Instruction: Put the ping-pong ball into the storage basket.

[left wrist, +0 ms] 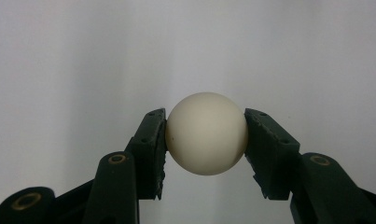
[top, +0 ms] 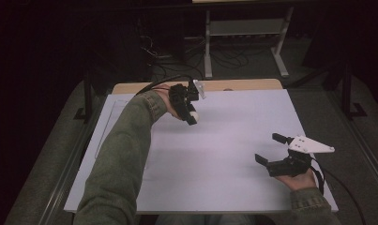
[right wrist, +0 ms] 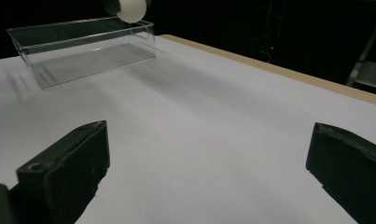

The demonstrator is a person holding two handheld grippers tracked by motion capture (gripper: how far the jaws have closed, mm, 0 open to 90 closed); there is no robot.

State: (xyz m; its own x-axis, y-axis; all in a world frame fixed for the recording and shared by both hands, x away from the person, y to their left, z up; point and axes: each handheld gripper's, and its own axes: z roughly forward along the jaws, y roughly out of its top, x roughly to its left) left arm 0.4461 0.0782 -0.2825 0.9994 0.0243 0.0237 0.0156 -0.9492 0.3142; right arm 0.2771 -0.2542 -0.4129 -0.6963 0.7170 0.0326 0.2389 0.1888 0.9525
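Ball (left wrist: 206, 133), cream-white and smooth, sits squeezed between the two black jaws of our left gripper (top: 190, 112), each pad pressing one side of it in the left gripper view, with only plain white surface behind it. From the high view we see that gripper held up over the far-left part of the white table (top: 224, 140), at about 11 o'clock from the table's middle and close to the wooden far edge (top: 243, 85). In the right gripper view the ball hangs above the far rim of a clear plastic box (right wrist: 83, 49), a long shallow tray with upright walls that lies along the table's left side. Our right gripper (top: 273, 150) hovers low at about 4 o'clock, jaws spread wide with nothing between them, well apart from the left one. Between the two grippers the white sheet lies bare, leaving broad room across the middle and toward the near edge.
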